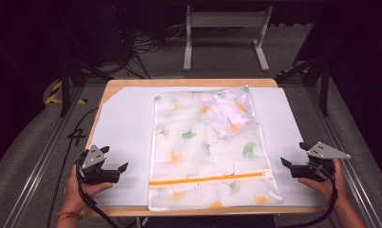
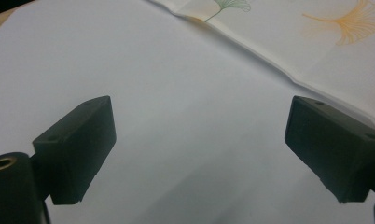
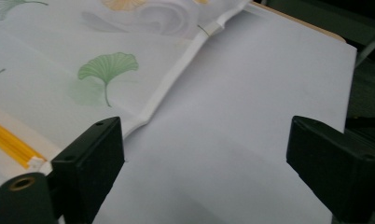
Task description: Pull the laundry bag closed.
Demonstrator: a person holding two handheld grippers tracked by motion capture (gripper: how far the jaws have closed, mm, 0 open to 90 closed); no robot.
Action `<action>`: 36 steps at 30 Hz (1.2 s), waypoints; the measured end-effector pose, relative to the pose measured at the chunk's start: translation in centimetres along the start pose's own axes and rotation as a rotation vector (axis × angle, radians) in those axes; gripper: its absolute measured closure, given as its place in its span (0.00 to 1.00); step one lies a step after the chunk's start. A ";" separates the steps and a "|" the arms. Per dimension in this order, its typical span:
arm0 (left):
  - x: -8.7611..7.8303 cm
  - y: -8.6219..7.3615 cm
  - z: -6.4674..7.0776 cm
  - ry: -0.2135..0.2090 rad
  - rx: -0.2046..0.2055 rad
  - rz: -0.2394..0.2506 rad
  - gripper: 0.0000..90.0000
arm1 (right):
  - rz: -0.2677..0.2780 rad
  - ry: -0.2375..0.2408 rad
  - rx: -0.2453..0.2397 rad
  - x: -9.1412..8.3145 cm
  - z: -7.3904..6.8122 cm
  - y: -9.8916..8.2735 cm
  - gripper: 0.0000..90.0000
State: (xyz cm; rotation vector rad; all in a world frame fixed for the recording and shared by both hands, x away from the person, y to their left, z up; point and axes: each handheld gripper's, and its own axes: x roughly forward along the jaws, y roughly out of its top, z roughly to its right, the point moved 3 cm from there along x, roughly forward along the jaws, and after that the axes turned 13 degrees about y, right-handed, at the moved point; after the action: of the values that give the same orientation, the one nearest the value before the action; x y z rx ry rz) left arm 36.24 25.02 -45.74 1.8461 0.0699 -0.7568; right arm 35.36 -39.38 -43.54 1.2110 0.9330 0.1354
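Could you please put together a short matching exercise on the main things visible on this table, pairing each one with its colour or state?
Things:
1. zipper
2. mesh bag
3. left gripper
4. crumpled cloth

Colours or states:
A. white, bunched up at the bag's far end
B. open, over the white sheet beside the bag
C. orange, running across the bag near the person
D. lying flat, printed with green and orange leaves

Pairs: 1-C, 2-D, 3-B, 4-A

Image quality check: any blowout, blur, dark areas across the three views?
High view: white sheet bright, near blown out; surroundings very dark. Left gripper view: jaws soft-focus, printed bag slightly soft. Right gripper view: bag's green leaf reasonably sharp, near jaws blurred.
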 end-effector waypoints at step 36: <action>-0.4 -0.3 0.9 0.010 -0.036 0.023 0.08 | -0.031 -0.047 -0.011 -0.2 -1.2 -1.4 0.12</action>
State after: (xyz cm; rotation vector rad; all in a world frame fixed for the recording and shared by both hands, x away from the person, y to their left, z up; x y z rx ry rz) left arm 35.34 24.51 -45.97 1.8140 0.0684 -0.7255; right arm 33.91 -39.17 -44.63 1.1841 0.9081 0.0867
